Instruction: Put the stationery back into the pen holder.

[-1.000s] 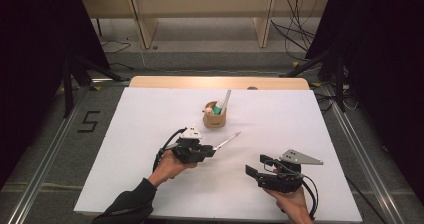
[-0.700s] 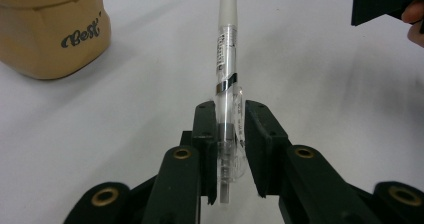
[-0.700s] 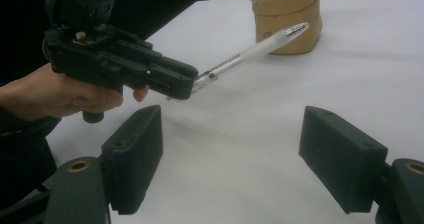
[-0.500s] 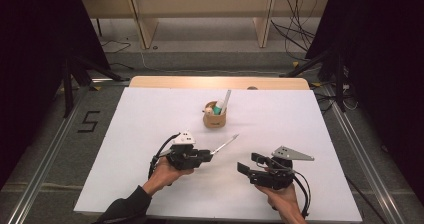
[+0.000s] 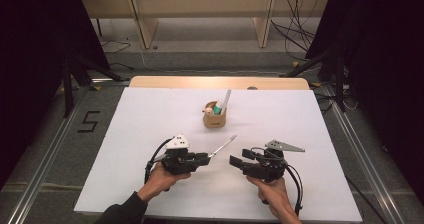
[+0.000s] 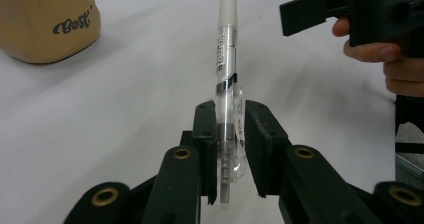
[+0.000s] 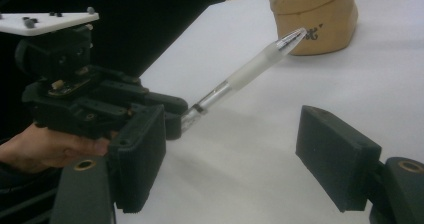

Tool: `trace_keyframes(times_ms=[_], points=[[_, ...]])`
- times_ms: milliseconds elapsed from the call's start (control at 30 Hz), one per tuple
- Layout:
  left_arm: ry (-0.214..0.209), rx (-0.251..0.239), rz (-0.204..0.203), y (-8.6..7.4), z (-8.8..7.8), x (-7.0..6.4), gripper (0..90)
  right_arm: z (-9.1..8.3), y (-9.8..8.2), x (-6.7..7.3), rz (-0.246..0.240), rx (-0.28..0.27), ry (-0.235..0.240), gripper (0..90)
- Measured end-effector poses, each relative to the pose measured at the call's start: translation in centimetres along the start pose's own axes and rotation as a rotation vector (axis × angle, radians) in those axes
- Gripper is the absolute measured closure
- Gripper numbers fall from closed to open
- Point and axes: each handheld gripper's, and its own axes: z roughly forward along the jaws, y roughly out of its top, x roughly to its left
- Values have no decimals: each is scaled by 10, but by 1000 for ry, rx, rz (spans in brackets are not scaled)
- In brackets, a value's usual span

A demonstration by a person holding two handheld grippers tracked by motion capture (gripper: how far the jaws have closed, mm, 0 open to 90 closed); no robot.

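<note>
A clear pen with a frosted grip (image 5: 222,146) (image 6: 226,59) sticks out from my left gripper (image 5: 206,157) (image 6: 231,119), which is shut on its back end. The pen angles up and to the right above the white table (image 5: 150,114), tip toward a small tan pot (image 5: 214,118) (image 6: 47,19). My right gripper (image 5: 239,157) (image 7: 235,154) stands open just right of the pen, pointing left at the left gripper (image 7: 175,116). Its jaws have just closed a little, with nothing between them. The pen (image 7: 245,69) lies beyond its jaws.
The tan pot (image 7: 315,19) stands mid-table and holds a pen and small items. A wooden strip (image 5: 220,82) runs along the far table edge. A floor mark "5" (image 5: 89,121) lies at the left, cables (image 5: 295,29) at the back right.
My right gripper has moved left, closer to the left gripper and the pen. The left gripper with the pen has drifted slightly toward the person.
</note>
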Motion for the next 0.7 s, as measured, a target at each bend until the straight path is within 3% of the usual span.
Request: trace_keyframes(times_ms=[133,467,700], points=[[-5,-14,-6,-2,-4,-3,755,9,1,-1,31,8,15,305],[-10,-33,-12,-6,-10,-9,755,24,6,-7,170,0,86,368],[-15,-38,-9,-8,-12,-13,755,35,8,-7,225,-3,120,429]])
